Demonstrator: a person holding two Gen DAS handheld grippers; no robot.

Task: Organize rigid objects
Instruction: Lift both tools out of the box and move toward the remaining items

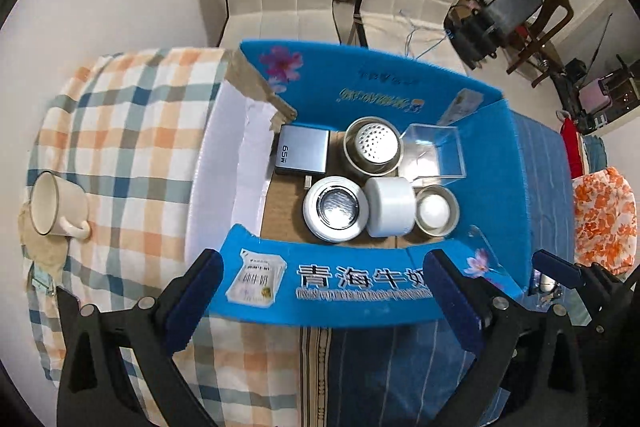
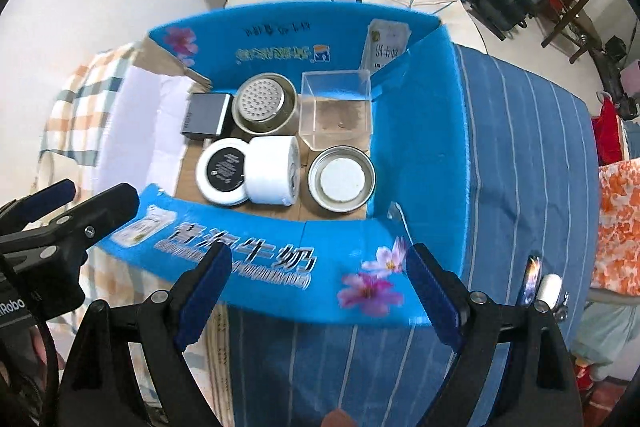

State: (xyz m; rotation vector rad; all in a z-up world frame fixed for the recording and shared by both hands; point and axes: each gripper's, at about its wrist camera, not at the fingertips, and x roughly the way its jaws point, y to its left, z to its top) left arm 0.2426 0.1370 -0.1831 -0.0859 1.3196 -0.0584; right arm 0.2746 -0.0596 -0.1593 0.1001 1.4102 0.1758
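Well beyond spread fingers (image 2: 202, 291): box (image 2: 416, 131), unheld.

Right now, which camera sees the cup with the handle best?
The left wrist view: the cream mug lies on its side on the checked cloth, handle showing. The right wrist view doesn't show it.
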